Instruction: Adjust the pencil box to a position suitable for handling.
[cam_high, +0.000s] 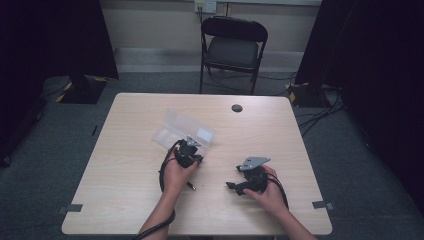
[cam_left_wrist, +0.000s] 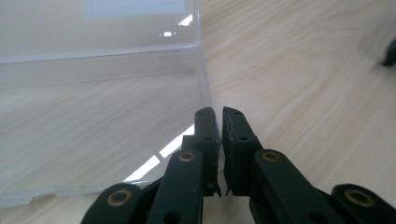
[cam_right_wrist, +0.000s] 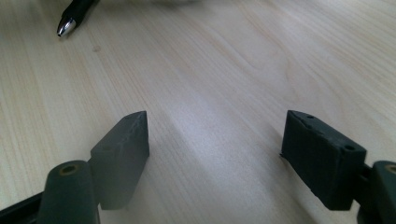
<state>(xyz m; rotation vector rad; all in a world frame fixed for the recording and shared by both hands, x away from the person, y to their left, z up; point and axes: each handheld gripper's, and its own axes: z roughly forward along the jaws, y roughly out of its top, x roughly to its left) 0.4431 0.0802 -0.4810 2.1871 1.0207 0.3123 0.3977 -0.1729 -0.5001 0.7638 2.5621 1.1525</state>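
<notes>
While a pen (cam_right_wrist: 74, 15) lies near, clear case (cam_left_wrist: 100, 93) fronts left tool (cam_left_wrist: 219, 119).

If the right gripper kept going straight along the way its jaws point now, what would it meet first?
Most likely the black pen with a silver tip, though it lies off to the left of the line between the open right gripper jaws. Dead ahead is only bare light wooden table, and depth is hard to judge.

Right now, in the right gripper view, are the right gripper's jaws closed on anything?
No: the right gripper has its jaws wide apart, with bare wooden table between them.
</notes>
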